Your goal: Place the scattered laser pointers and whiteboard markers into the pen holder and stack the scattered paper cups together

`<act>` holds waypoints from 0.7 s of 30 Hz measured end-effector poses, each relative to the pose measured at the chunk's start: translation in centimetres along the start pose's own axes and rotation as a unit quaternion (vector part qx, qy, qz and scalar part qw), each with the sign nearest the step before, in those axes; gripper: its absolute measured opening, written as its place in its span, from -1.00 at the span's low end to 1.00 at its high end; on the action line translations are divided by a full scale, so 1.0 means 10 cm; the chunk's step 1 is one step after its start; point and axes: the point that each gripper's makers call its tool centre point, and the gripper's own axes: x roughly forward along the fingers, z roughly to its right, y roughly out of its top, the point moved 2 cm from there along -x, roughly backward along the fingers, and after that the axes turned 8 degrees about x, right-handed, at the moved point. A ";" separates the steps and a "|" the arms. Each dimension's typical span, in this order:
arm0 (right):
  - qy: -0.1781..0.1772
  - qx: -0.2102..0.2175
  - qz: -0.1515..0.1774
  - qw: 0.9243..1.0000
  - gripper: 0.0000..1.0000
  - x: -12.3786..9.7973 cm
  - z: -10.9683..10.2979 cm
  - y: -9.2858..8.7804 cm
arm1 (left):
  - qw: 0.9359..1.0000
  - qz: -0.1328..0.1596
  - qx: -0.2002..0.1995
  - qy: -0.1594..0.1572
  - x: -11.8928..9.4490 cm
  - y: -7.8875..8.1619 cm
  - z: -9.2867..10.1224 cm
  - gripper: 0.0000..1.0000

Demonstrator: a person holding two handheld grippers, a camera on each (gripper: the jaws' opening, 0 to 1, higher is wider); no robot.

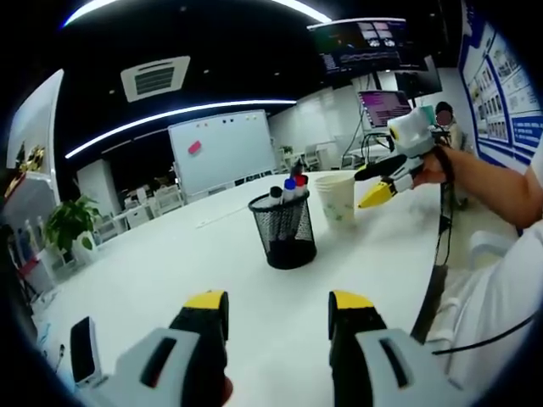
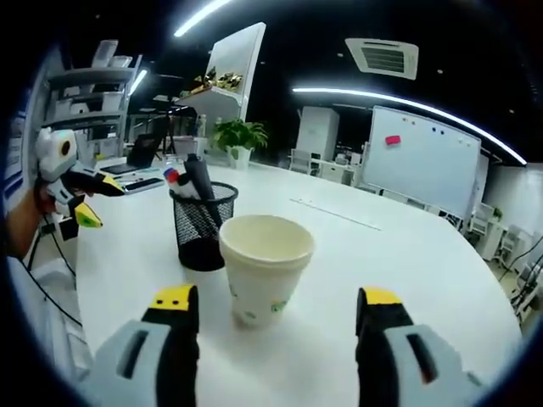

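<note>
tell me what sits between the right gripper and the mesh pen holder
In the right gripper view, the paper cup stands upright between the open right gripper and the pen holder; bare white table lies around them.

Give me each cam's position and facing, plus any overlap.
Left gripper view: rides the left gripper, facing across the white table at the black mesh pen holder; the right gripper and an arm enter from the right.
Right gripper view: rides the right gripper, facing the white paper cup close ahead.
Shared: holder, cup, table, whiteboard.
</note>
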 end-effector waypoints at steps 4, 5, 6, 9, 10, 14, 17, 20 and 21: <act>0.006 -0.006 -0.005 1.000 0.52 -0.01 -0.01 -0.02 | 1.000 -0.003 -0.001 0.000 0.00 -0.02 0.00 -0.04; 0.005 -0.008 -0.007 1.000 0.52 -0.02 -0.01 -0.04 | 1.000 -0.003 -0.001 0.000 0.00 -0.03 -0.01 -0.04; 0.006 -0.009 -0.008 1.000 0.52 -0.02 0.00 -0.05 | 1.000 -0.004 -0.001 0.001 0.00 -0.03 -0.01 -0.04; 0.010 -0.010 -0.012 1.000 0.49 -0.02 0.00 -0.07 | 1.000 -0.004 -0.003 0.002 0.00 -0.03 -0.01 -0.04; 0.010 -0.010 -0.012 1.000 0.48 -0.03 0.00 -0.08 | 1.000 -0.005 -0.003 0.002 0.00 -0.04 0.00 -0.04; 0.016 -0.008 -0.012 1.000 0.49 -0.04 -0.02 -0.09 | 1.000 -0.009 -0.002 -0.002 0.01 -0.05 0.02 -0.04; 0.015 -0.027 -0.030 0.999 0.49 -0.06 -0.03 -0.17 | 1.000 -0.016 -0.002 -0.006 0.02 -0.09 0.03 -0.04; 0.013 -0.034 -0.033 0.999 0.49 -0.08 -0.04 -0.19 | 1.000 -0.015 -0.003 -0.006 0.02 -0.09 0.04 -0.04; 0.014 -0.035 -0.035 0.999 0.49 -0.09 -0.04 -0.19 | 1.000 -0.015 -0.003 -0.007 0.02 -0.09 0.04 -0.04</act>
